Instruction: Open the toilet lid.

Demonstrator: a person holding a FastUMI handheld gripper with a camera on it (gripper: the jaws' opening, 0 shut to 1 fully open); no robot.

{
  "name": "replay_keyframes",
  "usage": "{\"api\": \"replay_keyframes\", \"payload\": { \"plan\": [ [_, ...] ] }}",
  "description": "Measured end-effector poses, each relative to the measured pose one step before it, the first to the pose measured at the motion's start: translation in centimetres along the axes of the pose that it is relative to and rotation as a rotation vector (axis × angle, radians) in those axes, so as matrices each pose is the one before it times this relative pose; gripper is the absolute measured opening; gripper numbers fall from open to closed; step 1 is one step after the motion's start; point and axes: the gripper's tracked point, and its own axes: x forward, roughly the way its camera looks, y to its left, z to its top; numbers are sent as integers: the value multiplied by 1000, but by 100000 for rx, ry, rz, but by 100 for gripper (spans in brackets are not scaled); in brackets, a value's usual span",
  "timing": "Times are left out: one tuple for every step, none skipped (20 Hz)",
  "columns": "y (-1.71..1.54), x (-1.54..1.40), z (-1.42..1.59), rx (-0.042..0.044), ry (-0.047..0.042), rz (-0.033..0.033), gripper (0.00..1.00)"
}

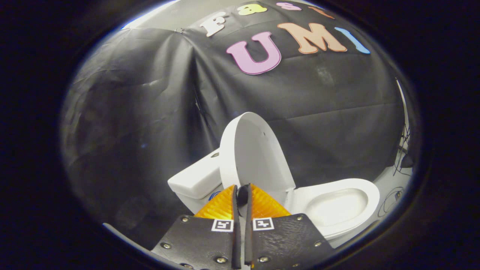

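Lid point(252, 150) is seen raised upright against tank point(197, 178), just beyond the clenched, empty gripper point(242, 192).

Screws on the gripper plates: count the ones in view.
7: three on the left plate, four on the right plate behind the nearly closed jaws. More may be hidden lower down.

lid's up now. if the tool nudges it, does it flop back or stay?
Probably stays: the lid stands raised by the tank, seemingly past vertical. It looks like stiff, glossy plastic, so likely rigid but slippery to a push. Being hinged, it should swing rather than slide, and could slam onto the seat if pulled forward. The tool looks shut just before it.
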Motion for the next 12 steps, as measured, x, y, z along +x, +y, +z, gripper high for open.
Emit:
{"api": "replay_keyframes", "payload": {
  "plan": [
    [121,95,-64,-297,-387,35,5],
    [266,121,-49,-173,20,158,5],
    [288,56,-62,-140,7,157,5],
    [158,19,-31,245,-152,192,5],
    [205,132,-64,-176,-158,225,5],
    [173,149,-86,-225,-164,209,5],
    [249,139,-24,-405,-327,58,5],
    [454,142,-31,-957,47,215,5],
    [159,141,253,-995,-1047,-254,5],
    [-1,-154,-162,-1383,253,-269,6],
    [72,67,80,-1142,-467,-367,6],
    [60,-57,-140,-1131,-4,-191,6]
  ]
}}
